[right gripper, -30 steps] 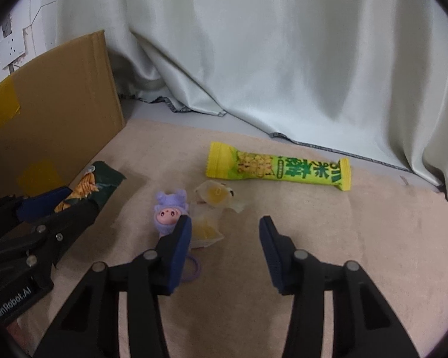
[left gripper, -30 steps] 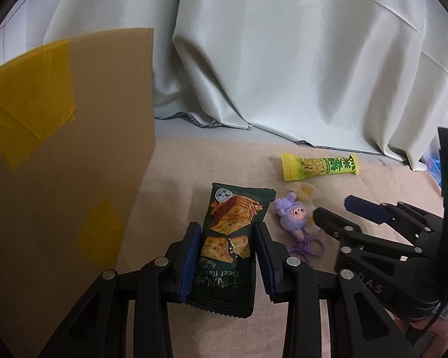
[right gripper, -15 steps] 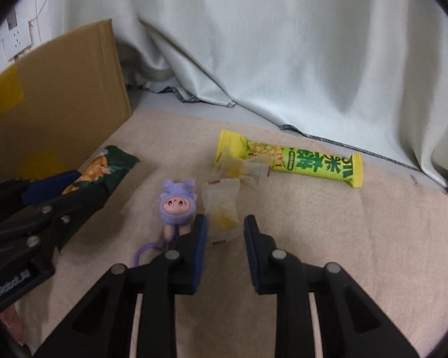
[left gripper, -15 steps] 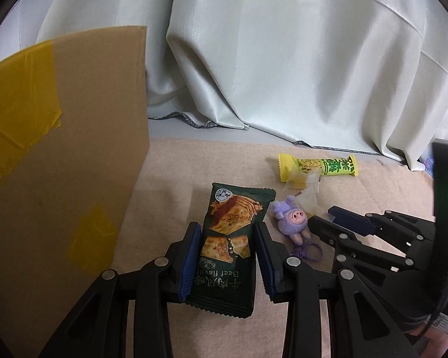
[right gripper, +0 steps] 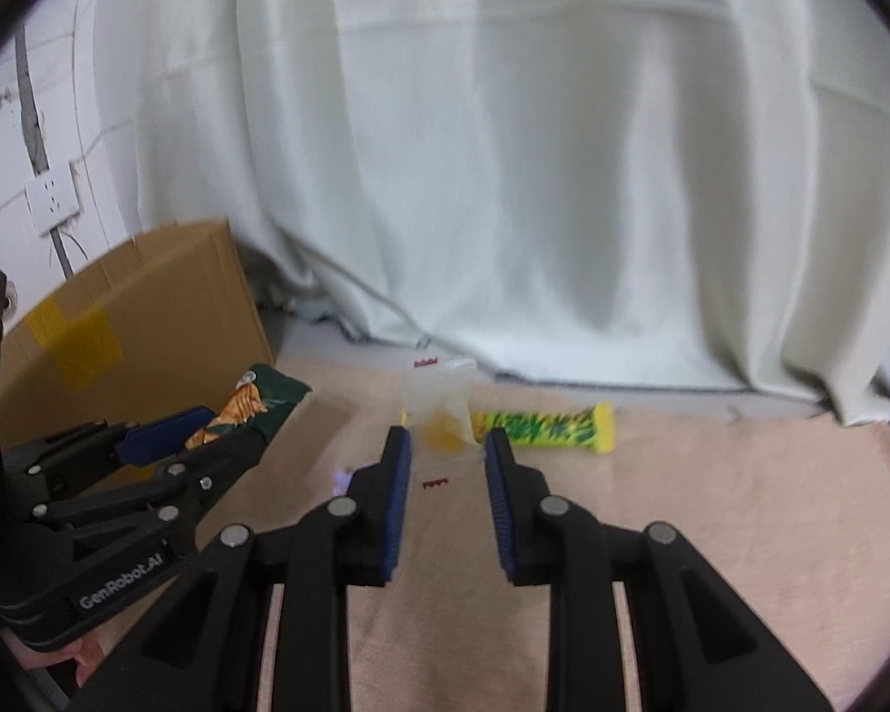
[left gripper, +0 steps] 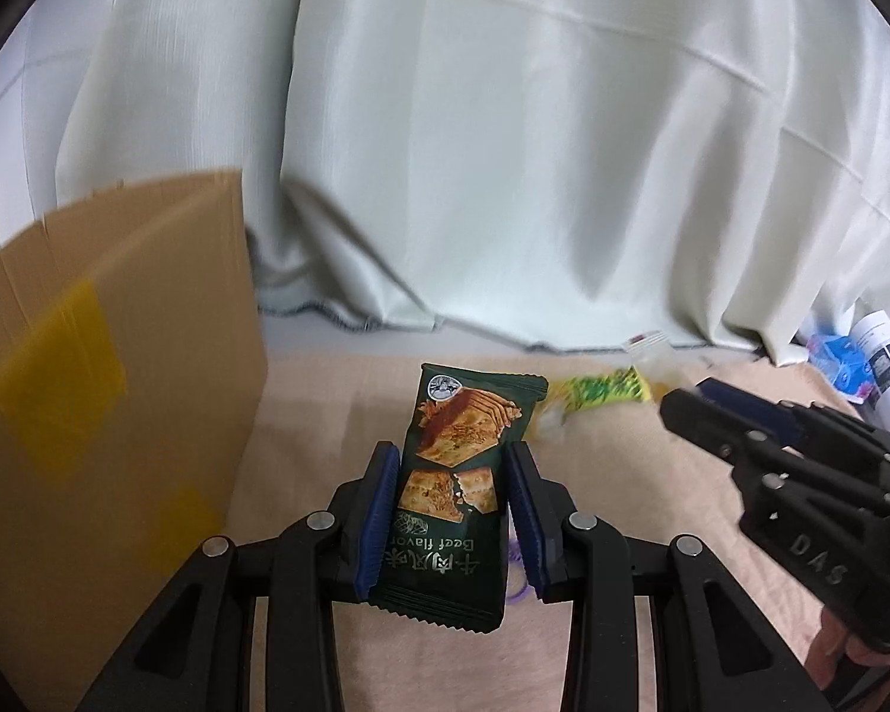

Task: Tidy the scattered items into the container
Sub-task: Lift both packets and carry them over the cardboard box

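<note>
My left gripper is shut on a dark green cracker packet and holds it above the beige cloth; from the right wrist view it shows at the left with the packet sticking out. My right gripper is shut on a small clear sachet with yellow contents, also off the cloth. A yellow-green snack bar lies on the cloth beyond it. The open cardboard box stands at the left. A purple toy is mostly hidden behind my right fingers.
A pale curtain hangs close behind the cloth. A wall socket sits above the box. Blue and white packs lie at the far right edge. The beige cloth stretches to the right.
My right gripper's jaws closed on the clear sachet and lifted it. Both grippers rose, the left still holding the cracker packet. The purple toy stayed on the cloth.
</note>
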A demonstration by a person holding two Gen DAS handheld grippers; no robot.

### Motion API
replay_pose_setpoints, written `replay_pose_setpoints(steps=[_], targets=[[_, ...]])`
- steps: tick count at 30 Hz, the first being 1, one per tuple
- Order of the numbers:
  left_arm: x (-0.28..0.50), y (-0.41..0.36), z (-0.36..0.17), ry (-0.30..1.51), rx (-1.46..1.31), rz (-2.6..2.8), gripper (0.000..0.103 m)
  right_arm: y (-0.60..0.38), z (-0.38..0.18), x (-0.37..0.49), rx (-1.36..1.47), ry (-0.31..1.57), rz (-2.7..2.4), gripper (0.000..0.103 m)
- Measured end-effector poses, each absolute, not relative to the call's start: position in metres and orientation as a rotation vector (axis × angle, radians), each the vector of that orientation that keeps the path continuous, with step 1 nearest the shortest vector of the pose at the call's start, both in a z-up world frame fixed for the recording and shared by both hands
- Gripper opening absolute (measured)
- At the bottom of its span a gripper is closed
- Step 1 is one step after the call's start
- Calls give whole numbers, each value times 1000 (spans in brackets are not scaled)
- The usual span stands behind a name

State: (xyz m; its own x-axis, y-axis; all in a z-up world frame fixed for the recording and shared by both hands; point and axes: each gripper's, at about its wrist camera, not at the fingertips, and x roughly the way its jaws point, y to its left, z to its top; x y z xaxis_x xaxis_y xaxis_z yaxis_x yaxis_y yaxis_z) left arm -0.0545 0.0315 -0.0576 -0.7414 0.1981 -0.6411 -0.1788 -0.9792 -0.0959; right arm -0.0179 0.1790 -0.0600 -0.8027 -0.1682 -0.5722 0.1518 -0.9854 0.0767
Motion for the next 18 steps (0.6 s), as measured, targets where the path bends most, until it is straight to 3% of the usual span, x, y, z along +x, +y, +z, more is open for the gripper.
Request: replay_pose_setpoints(steps=[18], targets=[[-19, 14, 20, -41, -772, 2875, 38, 169, -5, 5, 696, -115, -2865, 29]])
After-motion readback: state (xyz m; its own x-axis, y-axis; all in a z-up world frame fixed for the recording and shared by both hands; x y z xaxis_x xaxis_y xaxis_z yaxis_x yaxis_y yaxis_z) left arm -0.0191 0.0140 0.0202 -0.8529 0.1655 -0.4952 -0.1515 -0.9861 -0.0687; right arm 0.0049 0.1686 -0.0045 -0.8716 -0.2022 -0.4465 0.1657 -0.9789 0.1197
